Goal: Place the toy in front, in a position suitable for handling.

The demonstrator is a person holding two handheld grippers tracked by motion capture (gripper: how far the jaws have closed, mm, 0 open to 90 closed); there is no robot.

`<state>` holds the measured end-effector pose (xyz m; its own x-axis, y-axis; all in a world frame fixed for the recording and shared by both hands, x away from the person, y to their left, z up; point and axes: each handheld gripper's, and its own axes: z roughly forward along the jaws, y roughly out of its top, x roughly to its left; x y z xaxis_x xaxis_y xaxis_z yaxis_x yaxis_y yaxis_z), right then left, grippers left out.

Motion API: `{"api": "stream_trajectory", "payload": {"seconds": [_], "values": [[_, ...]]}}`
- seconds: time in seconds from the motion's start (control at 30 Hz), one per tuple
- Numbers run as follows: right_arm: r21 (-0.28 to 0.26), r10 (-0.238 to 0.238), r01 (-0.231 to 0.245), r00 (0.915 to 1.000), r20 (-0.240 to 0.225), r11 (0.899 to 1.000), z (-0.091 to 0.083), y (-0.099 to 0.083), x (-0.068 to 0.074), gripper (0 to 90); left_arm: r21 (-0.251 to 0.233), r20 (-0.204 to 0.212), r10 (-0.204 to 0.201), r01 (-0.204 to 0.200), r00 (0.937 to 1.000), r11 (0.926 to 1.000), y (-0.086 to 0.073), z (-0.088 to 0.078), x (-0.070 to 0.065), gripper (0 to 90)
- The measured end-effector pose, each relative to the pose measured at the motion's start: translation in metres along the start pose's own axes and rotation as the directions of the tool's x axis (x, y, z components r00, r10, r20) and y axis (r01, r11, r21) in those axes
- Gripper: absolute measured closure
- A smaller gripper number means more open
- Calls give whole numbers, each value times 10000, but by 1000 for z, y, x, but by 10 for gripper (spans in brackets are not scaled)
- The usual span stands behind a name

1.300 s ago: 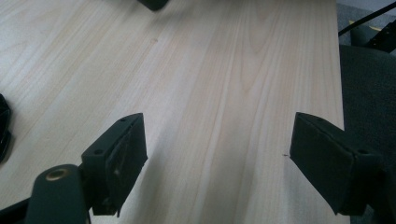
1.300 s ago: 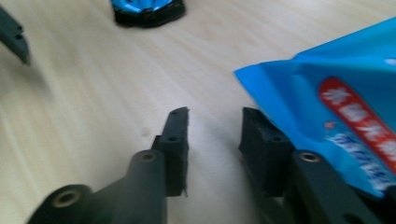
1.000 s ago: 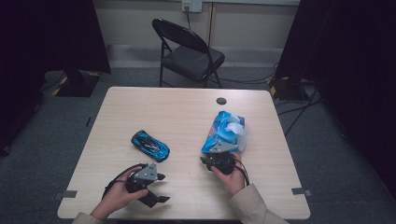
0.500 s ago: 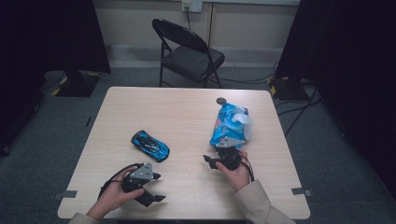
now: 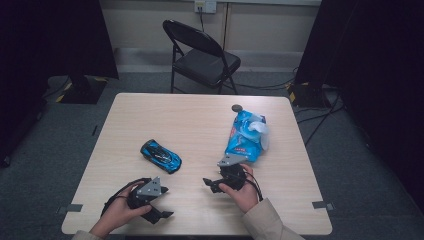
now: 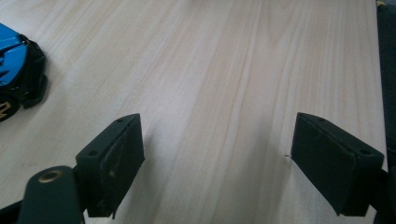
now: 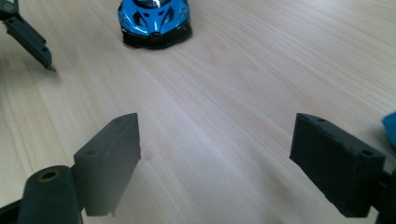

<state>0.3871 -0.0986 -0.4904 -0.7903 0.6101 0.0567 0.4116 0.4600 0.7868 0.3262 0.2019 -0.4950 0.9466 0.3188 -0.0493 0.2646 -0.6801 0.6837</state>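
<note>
The right gripper (image 5: 212, 184) sits near the counter's front edge, right of the middle, with its fingers (image 7: 108, 161) spread wide over bare wood; they have just been opening, and nothing lies between them. The blue wipes pack (image 5: 246, 137) lies just behind that gripper, toward the right edge, its long side running from front to back with a white flap at its far end; in the right gripper view a blue corner of it (image 7: 390, 125) shows just beside the right-hand finger without touching it. The left gripper (image 5: 159, 210) rests near the front left corner, its fingers (image 6: 114, 161) likewise wide apart with only wood grain between them. The blue toy car (image 5: 161, 156) stands left of the middle, between the two grippers and a little farther back, well clear of both. Counted: one pack, one car, two grippers and one small dark round disc (image 5: 237, 107) at the back edge near the pack's far end. The counter (image 5: 165, 120) is pale wood-grain laminate with rounded corners. It stands on grey carpet; a black folding chair (image 5: 202, 57) is behind it, dark curtains hang at both sides, and cables (image 5: 315, 112) trail across the floor on the right.
</note>
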Motion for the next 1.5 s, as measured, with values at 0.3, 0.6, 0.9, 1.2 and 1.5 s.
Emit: {"api": "stream_trajectory", "payload": {"seconds": [0.3,0.6,0.9,1.2,1.5], "values": [[87,-233,234,9995,-208,9997,5,4,3,153,29,-129,-45,45,9999,10000,-3,0,2,165],[179,-206,211,9995,-246,9996,5,0,2,153,-8,-268,62,-62,9996,10000,-3,2,3,160],[236,-408,422,9977,-540,9988,21,12,10,147,-497,-320,44,-60,9995,9987,-9,3,6,146],[154,-413,424,9967,-700,9990,44,36,16,149,-670,-291,64,-84,9996,9977,-11,4,7,123],[167,-567,586,9937,-965,9981,68,51,25,148,-688,-273,45,-63,9996,9976,-11,5,7,118]]}}
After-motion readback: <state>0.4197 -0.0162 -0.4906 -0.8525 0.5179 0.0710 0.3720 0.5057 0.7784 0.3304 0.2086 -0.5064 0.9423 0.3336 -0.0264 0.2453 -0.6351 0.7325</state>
